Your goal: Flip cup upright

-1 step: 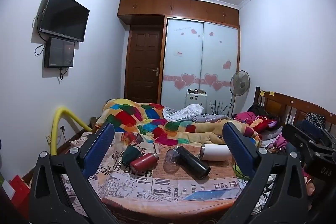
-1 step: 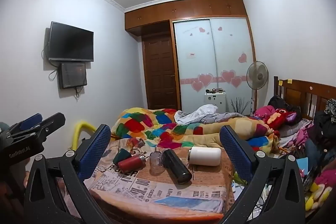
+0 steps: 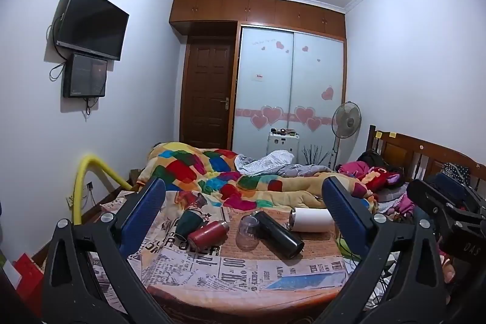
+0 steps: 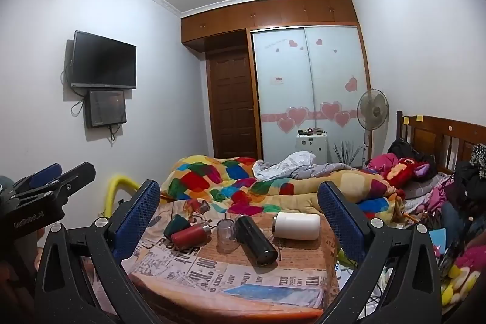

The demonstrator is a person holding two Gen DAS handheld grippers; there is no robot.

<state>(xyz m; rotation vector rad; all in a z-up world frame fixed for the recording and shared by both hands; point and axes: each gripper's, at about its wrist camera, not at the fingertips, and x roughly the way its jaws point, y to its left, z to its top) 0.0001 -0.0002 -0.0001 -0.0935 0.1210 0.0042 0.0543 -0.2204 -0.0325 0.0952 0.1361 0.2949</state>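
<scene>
Both jaws are held wide apart, nothing gripped, short of the surface [image 3: 243, 290]. On it the clear cup [image 3: 247, 236] is seen mouth-down, touching the black flask [image 3: 278, 234], with the red flask [image 3: 208, 236] near its other side.

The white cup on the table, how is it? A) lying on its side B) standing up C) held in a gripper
A: the white cup lies on its side on the table, right of the black bottle, with both grippers open and away from it.
</scene>
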